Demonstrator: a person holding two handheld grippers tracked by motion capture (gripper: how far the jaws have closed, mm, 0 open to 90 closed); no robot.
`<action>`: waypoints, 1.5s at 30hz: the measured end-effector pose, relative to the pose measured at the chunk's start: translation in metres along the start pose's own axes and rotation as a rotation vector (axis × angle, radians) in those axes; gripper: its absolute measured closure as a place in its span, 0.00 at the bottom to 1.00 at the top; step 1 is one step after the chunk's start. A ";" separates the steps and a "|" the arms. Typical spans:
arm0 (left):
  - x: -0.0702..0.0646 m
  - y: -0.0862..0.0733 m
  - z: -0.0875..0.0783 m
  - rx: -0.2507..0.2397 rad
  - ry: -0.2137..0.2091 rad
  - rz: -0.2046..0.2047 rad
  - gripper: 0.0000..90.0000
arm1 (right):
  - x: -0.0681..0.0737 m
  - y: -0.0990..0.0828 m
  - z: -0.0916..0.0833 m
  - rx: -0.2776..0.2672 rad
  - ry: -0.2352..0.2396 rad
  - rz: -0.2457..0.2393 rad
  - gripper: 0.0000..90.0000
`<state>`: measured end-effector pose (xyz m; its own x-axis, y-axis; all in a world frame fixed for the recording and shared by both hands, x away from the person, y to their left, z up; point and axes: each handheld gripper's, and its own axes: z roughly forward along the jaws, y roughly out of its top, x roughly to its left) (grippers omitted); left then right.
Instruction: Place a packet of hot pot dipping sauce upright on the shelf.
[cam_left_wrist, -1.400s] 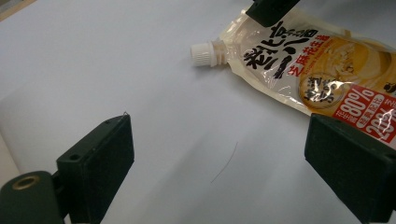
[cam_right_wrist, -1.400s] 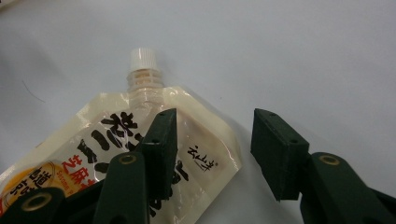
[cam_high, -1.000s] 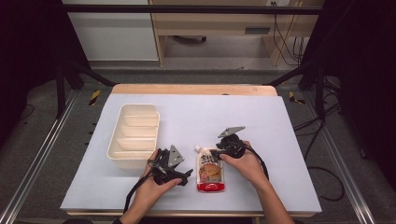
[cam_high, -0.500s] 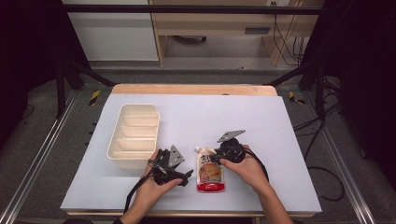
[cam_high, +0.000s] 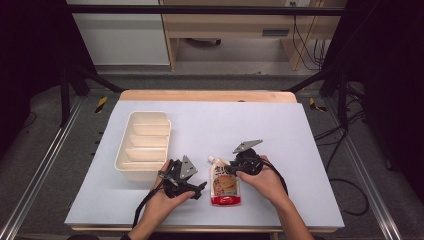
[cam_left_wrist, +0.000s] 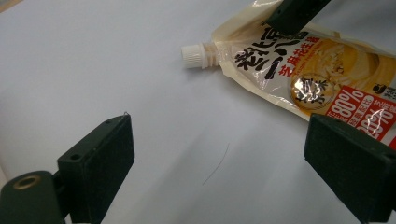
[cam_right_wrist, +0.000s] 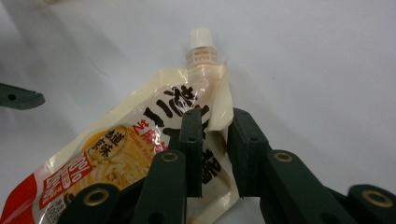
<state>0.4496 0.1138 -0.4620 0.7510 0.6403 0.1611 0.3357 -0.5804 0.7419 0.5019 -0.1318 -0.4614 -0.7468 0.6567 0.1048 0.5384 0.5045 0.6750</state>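
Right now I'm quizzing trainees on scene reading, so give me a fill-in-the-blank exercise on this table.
1. The right gripper pinches the upper edge of the ____.
2. The spout pouch has a ____ screw cap.
3. The left gripper has its jaws ____, with bare table between them.
4. The cream tray is divided into ____ compartments.

Missing words: pouch; white; open; four
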 end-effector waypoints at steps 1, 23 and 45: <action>0.000 0.000 0.000 0.003 0.000 0.002 0.09 | 0.000 -0.002 -0.001 0.010 -0.001 0.002 0.84; 0.005 0.004 -0.007 -0.001 0.003 0.017 0.09 | 0.001 0.005 -0.002 -0.073 -0.051 -0.036 1.00; 0.030 0.038 -0.034 -0.041 -0.021 0.024 0.10 | 0.008 0.046 -0.044 -0.178 -0.077 -0.110 1.00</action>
<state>0.4658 0.1282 -0.4066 0.7705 0.6156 0.1654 0.2945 -0.5740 0.7641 0.5034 -0.1280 -0.3975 -0.7615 0.6476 -0.0285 0.3729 0.4735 0.7980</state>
